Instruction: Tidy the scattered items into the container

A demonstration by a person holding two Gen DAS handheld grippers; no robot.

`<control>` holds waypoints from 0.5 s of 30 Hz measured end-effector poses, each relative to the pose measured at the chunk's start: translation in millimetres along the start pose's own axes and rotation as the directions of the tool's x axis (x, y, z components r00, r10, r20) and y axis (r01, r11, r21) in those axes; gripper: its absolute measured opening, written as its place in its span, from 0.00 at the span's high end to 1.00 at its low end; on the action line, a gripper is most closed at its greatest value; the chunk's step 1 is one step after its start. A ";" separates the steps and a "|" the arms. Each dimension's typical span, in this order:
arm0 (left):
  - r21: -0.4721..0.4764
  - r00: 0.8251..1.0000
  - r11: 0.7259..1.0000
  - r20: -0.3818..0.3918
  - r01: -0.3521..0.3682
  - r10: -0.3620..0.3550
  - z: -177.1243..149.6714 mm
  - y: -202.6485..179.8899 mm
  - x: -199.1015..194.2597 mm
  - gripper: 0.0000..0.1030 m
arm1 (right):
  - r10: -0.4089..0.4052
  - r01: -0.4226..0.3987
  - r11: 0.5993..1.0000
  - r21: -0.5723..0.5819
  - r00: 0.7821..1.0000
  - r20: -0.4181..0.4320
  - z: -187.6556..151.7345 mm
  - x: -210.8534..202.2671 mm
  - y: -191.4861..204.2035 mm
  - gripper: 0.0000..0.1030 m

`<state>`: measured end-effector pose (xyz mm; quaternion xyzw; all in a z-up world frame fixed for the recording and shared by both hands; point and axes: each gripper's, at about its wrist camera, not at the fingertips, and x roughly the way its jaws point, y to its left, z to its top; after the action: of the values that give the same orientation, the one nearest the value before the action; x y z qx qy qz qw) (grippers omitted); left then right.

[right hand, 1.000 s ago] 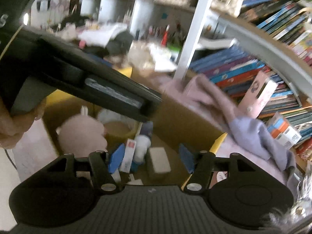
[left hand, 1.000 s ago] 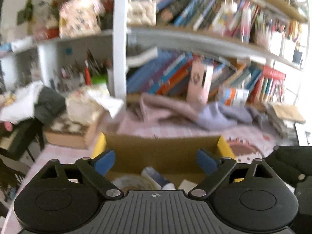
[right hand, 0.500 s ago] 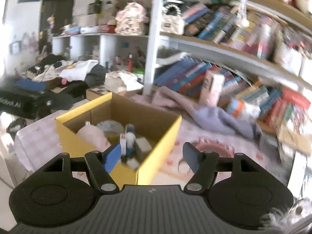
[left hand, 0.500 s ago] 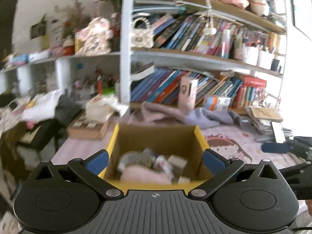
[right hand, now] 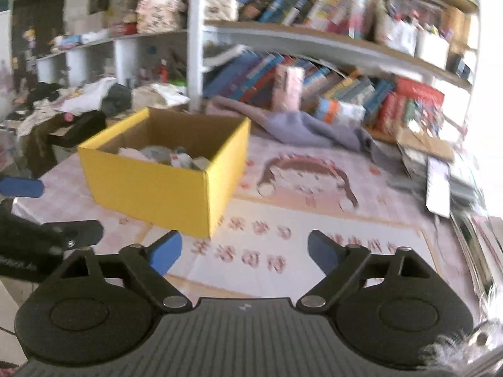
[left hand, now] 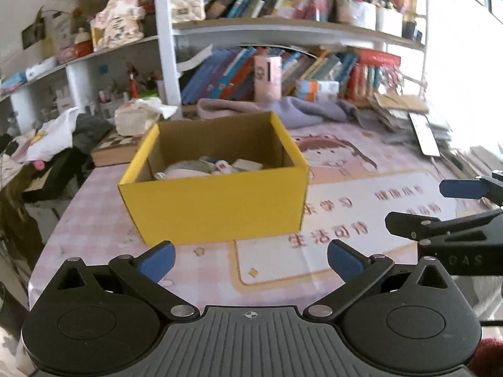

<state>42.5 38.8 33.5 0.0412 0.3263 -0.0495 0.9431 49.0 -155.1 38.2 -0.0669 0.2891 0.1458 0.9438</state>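
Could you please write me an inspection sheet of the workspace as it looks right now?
Surface: table mat, pink, printed with a cartoon and writing; no loose items seen in front of the box.
Job's things: yellow box stands open on the mat, with small items inside.
Clutter: cloth lies behind the box; papers are stacked at the right edge.
Grippers: left gripper open, empty; right gripper opening, nothing between its fingers.
Cables: nothing seen.
Surroundings: crowded bookshelf behind the table.
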 end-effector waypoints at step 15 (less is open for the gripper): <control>-0.085 0.991 0.996 -0.123 0.031 -0.042 -20.9 -1.2 1.8 0.00 | -0.008 0.008 1.000 0.007 0.996 -0.092 -20.9 -10.7 1.8 0.08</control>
<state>30.9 39.7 15.9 -0.0011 0.3872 -0.0505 0.9206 28.9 -160.3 27.0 -0.0713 0.3326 0.1378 0.9302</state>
